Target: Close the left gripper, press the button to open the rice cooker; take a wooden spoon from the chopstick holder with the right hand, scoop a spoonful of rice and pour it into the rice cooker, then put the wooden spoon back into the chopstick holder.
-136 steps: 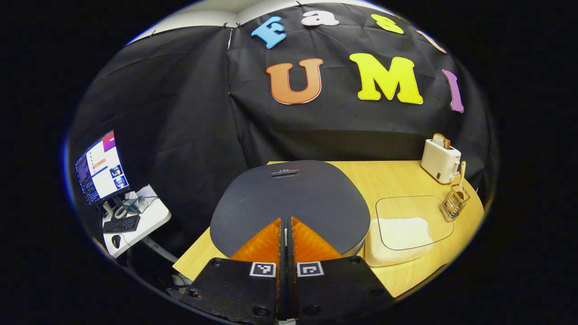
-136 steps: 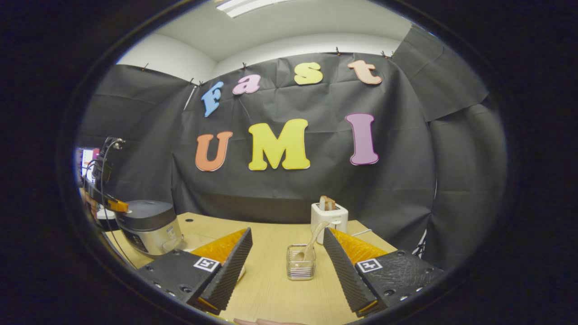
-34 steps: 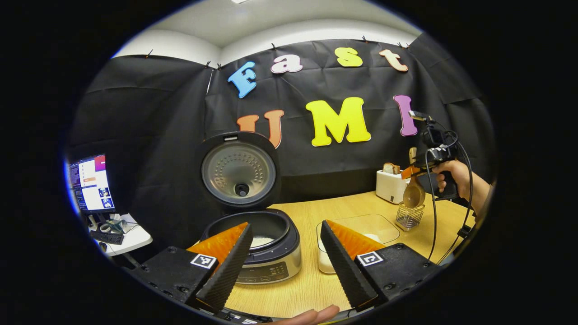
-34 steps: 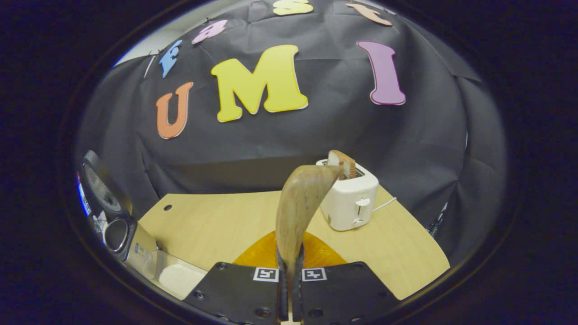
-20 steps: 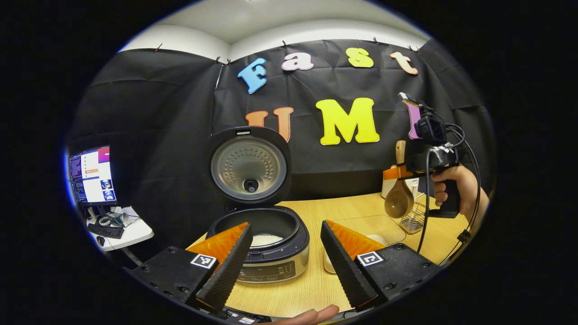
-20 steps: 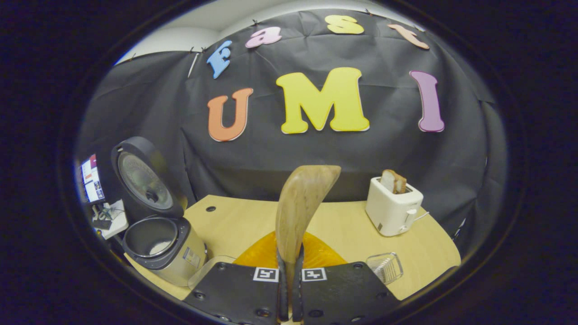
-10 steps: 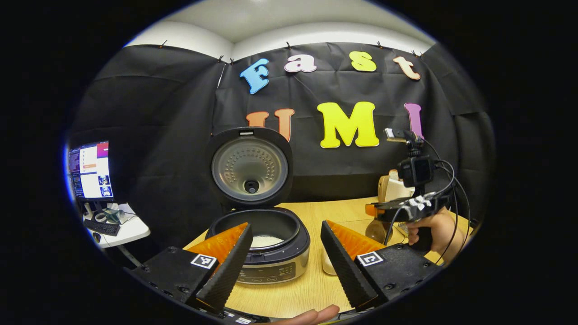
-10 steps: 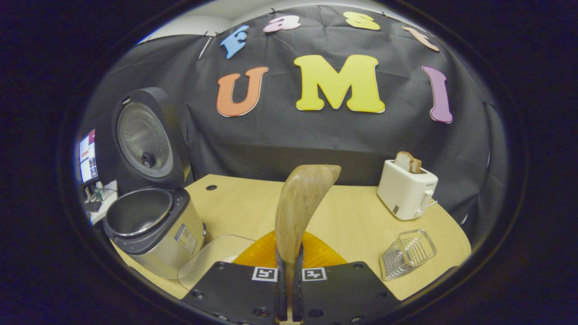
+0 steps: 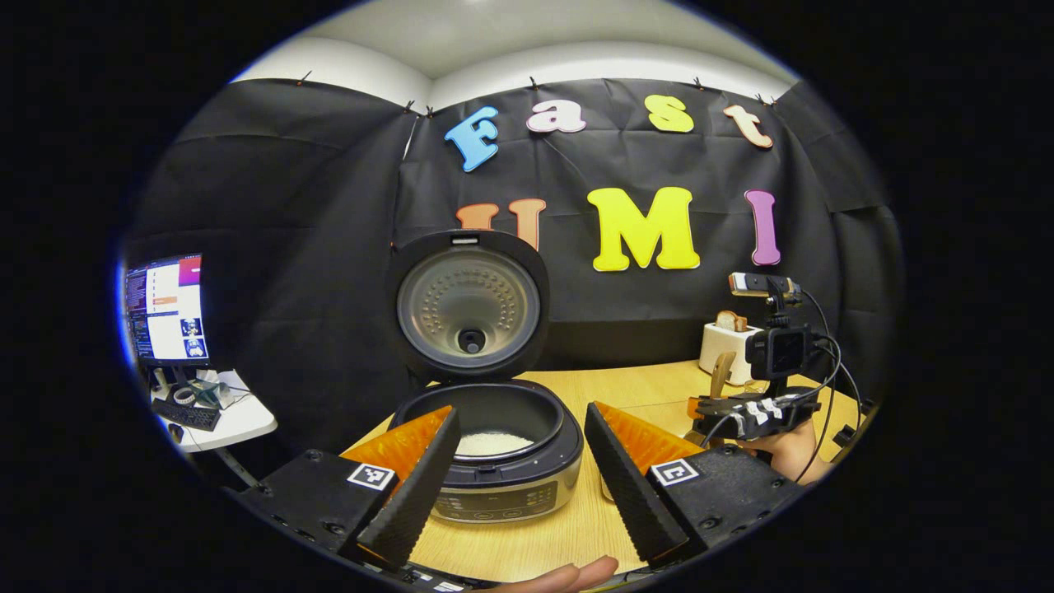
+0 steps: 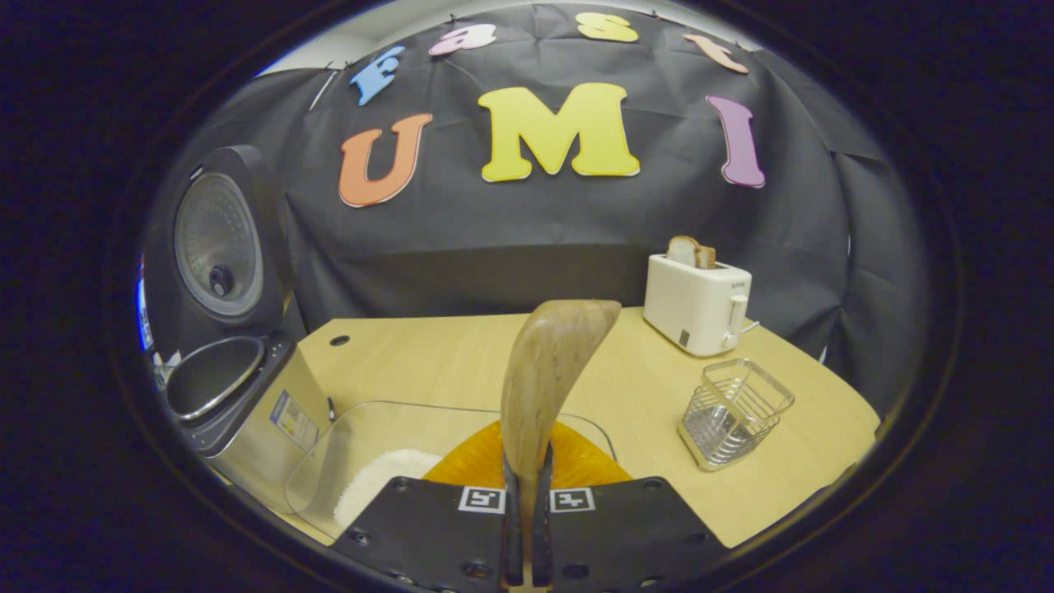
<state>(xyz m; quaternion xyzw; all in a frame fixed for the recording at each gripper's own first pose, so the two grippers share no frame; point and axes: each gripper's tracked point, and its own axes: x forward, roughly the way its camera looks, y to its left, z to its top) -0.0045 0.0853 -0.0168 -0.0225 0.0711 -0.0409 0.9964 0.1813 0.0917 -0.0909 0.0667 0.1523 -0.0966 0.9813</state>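
1. While you look through the left gripper view, your left gripper (image 9: 519, 469) hangs with its two fingers spread wide apart and nothing between them, just in front of the round dark-and-silver rice cooker (image 9: 501, 461).
2. That rice cooker stands on the pale wooden table (image 9: 568, 527) with its round lid (image 9: 468, 306) tipped upright behind the pot, and a patch of white rice (image 9: 492, 444) lies in the dark inner pot.
3. To the right of the rice cooker, your other hand (image 9: 786, 451) holds the right gripper (image 9: 745, 409) low over the table, with the light wooden spoon (image 9: 721, 375) sticking up from it.
4. Behind that gripper, farther from the rice cooker, stands a white toaster (image 9: 723, 346) with bread in its slot; off the table to the cooker's left, a lit monitor (image 9: 165, 309) stands over a small white side desk (image 9: 230, 420).
5. Turning to the right gripper view, your right gripper (image 10: 527, 527) is clamped on the wooden spoon (image 10: 547, 371), both fingers pressed against its handle and the bowl rising straight ahead.
6. Under the spoon, just right of the open rice cooker (image 10: 235, 387), sits a clear shallow plastic container (image 10: 370, 436) with a heap of white rice (image 10: 375, 486) in its near corner.
7. Well to the right of the rice cooker, the wire-mesh chopstick holder (image 10: 733, 412) stands beside the toaster (image 10: 696, 305).
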